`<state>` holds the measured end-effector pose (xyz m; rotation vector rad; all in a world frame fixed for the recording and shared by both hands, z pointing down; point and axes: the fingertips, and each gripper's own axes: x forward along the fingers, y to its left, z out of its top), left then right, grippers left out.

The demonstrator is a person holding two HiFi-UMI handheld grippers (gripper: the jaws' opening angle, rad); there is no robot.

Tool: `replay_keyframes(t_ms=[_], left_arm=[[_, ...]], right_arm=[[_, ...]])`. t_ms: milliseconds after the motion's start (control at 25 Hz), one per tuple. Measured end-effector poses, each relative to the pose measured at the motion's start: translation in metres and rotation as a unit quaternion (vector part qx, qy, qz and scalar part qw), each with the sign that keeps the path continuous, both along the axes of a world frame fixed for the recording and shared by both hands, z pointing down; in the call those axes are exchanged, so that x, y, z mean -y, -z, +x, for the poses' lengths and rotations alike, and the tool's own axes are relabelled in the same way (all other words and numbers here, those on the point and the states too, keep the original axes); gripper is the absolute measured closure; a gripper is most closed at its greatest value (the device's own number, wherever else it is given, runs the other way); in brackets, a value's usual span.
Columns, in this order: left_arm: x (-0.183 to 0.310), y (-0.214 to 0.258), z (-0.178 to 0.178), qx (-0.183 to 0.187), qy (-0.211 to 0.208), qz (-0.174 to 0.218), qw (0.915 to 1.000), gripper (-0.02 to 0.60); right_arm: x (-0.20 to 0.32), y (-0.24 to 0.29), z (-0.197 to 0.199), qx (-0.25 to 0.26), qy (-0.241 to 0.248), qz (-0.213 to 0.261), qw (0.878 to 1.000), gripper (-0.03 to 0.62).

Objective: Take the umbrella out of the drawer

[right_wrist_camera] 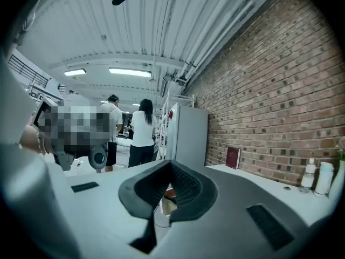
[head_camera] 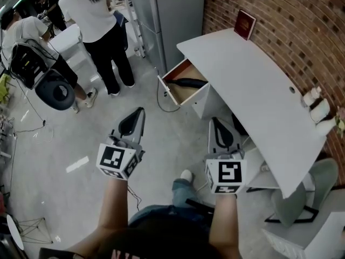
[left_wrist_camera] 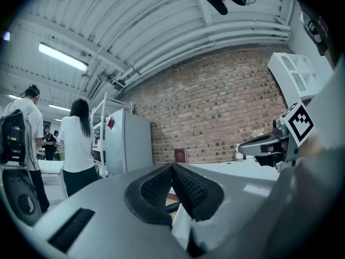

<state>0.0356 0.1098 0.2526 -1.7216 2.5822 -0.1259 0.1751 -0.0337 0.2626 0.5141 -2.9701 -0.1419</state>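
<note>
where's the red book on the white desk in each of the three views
Head view: red book near the top, right of middle, standing at the white desk's far end.
Left gripper view: red book small, at the middle, against the wall.
Right gripper view: red book right of middle, on the desk.
Shared landmark: the brick wall behind it, with the tall grey cabinet to its left.

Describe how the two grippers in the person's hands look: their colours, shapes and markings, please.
The left gripper and the right gripper look alike: pale grey bodies that narrow to a point, with black ribbed pads inside. Each carries a white cube with black square markers: the left cube and the right cube. No cables show on them. The person's top is dark, and the forearms are unsleeved.
</note>
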Motion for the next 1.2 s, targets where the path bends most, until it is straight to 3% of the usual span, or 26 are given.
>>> replay_keyframes(t_ms=[320,680,920,1200], left_arm=[[0.06,-0.01,-0.07,-0.017,0.012,0.002,0.9998,0.584],[0.119,-0.026,-0.103,-0.027,-0.008,-0.027,0.9992,0.584],[0.161,-0.028,-0.129,-0.03,-0.054,-0.034,0.9975,0.584],[0.218,-0.044,-0.182,-0.016,-0.13,-0.064,0.9893,0.584]], right_arm=[[0.054,-0.01,-0.075,-0.022,0.021,0.005,1.0,0.603],[0.097,-0.029,-0.11,-0.038,0.015,-0.007,0.999,0.603],[0.117,-0.035,-0.128,-0.044,-0.014,-0.009,0.999,0.603],[0.156,-0.047,-0.161,-0.047,-0.095,-0.023,0.994,0.603]])
